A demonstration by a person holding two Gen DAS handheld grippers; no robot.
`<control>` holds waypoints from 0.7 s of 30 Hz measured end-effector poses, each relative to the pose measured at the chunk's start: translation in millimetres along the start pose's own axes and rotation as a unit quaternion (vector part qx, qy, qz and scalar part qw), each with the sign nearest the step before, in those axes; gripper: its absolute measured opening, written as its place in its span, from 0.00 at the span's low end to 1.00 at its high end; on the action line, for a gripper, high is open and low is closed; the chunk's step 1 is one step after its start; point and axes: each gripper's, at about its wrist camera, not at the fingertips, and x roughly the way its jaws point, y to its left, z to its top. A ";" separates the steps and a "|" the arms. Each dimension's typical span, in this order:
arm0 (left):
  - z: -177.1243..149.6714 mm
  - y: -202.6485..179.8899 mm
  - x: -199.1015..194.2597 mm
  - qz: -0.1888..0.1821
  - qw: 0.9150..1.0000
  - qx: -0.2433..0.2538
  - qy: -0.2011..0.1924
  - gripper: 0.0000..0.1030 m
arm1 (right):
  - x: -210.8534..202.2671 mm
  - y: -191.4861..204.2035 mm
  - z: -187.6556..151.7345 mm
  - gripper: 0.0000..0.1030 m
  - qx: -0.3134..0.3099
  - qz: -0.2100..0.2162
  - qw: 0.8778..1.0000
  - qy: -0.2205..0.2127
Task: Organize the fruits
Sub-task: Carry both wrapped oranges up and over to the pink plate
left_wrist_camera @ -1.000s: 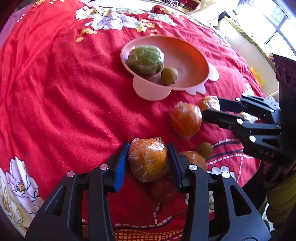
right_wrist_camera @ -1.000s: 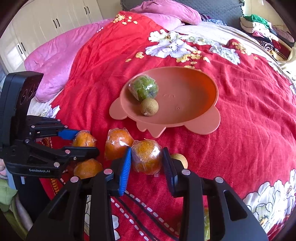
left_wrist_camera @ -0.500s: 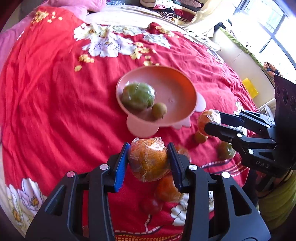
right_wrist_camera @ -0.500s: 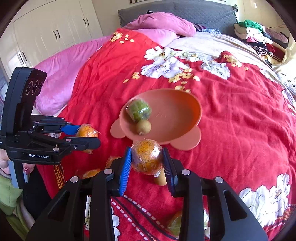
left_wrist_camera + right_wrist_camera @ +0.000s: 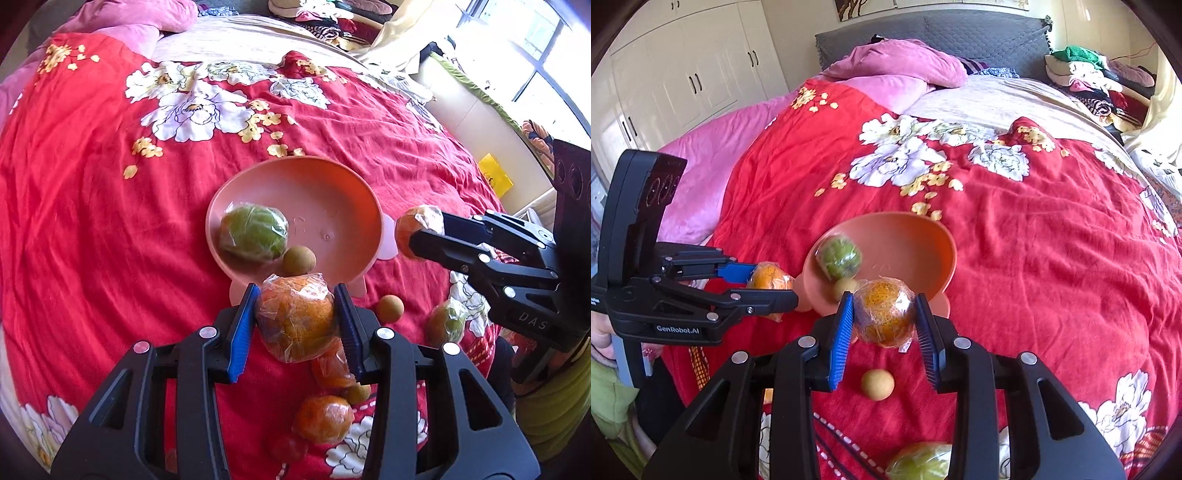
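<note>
A wrapped orange (image 5: 297, 319) is clamped in the left gripper (image 5: 298, 325) and another orange (image 5: 884, 317) in the right gripper (image 5: 884, 332), both held just short of the pink bowl (image 5: 343, 192) ahead.

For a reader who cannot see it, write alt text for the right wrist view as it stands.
The right gripper clamps a plastic-wrapped orange above a red floral bedspread, just in front of a pink plate holding a wrapped green fruit and a small brown one. At left, the left gripper holds another wrapped orange.
</note>
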 end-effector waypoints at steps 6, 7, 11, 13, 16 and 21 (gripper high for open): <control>6.5 4.6 9.4 0.009 1.000 -0.003 0.006 0.32 | 0.7 -4.4 8.2 0.31 -0.001 -0.001 1.000 -0.007; 7.7 5.1 10.9 0.010 1.000 -0.002 0.007 0.32 | 1.1 -5.0 9.3 0.31 -0.001 -0.002 1.000 -0.007; 12.2 6.1 15.9 0.012 1.000 -0.001 0.010 0.32 | 3.9 -7.7 13.5 0.31 0.000 -0.004 1.000 -0.009; 14.0 6.4 18.8 0.013 1.000 0.000 0.012 0.32 | 5.5 -9.3 15.3 0.31 0.000 -0.003 1.000 -0.009; 15.4 7.2 23.8 0.014 1.000 -0.001 0.016 0.32 | 8.4 -11.1 17.7 0.31 0.001 -0.003 1.000 -0.008; 16.8 6.8 30.8 0.022 1.000 0.005 0.021 0.32 | 14.2 -15.1 20.2 0.31 0.003 -0.003 1.000 -0.004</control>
